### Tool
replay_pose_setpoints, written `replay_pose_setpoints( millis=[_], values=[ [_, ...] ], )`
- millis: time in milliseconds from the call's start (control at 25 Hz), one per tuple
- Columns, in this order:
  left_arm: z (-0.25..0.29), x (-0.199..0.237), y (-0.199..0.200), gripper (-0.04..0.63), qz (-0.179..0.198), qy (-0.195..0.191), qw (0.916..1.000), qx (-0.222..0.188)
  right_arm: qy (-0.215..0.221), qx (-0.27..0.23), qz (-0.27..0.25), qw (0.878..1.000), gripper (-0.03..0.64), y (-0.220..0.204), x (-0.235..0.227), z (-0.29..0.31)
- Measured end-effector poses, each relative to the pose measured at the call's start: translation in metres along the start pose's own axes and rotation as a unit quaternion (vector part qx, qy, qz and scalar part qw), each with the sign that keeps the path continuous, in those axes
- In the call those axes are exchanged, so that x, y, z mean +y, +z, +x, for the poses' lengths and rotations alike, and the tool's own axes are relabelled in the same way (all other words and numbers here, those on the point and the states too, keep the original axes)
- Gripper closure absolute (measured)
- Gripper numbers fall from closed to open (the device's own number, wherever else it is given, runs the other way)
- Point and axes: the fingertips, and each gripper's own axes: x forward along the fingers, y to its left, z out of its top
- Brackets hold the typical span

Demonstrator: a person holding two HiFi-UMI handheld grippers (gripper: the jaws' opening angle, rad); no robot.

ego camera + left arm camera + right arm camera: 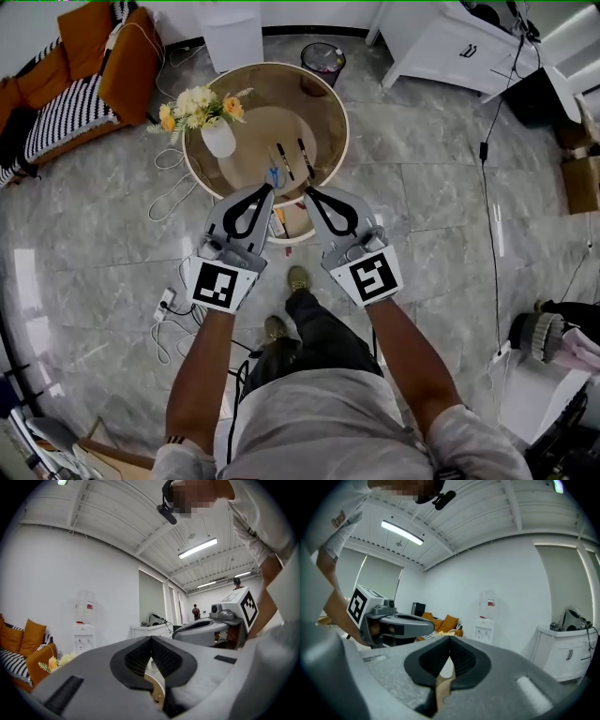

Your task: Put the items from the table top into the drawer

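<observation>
Grippers: your left gripper [266, 190] and right gripper [309, 194] are both clenched and empty, with their tips over the near rim of the round table [342, 127]. The left pen [284, 161] and right pen [306, 157] lie side by side just beyond the tips, beside a small blue item [273, 175]. Their long axes run away from you, slanting far-left to near-right; which end is the nib is unclear. Open one claw first, then straddle a barrel mid-length, square to that axis. The drawer [294, 223] looks open below.

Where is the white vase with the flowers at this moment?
In the head view, the white vase stands on the left part of the round table, left of the dark pens.
</observation>
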Motion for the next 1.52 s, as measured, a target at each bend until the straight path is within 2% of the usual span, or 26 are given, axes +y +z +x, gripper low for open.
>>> replay_pose_setpoints(
  millis=[240,560,1080,1520],
  values=[
    [0.035,0.017,-0.042,0.597,0.007,0.009,0.9994,0.033,-0.014,0.020,0.029,0.999,0.615,-0.048,-0.034,0.025],
    [0.064,0.037,-0.092,0.597,-0.002,0.022,0.9981,0.058,-0.012,0.049,0.033,0.998,0.615,-0.099,-0.060,0.055],
    [0.092,0.052,-0.185,0.597,-0.012,-0.001,0.9968,0.079,-0.059,0.090,0.045,0.993,0.615,-0.191,-0.090,0.089],
    [0.127,0.059,-0.239,0.597,-0.009,-0.020,0.9949,0.099,-0.063,0.122,0.039,0.990,0.614,-0.260,-0.101,0.113]
  ],
)
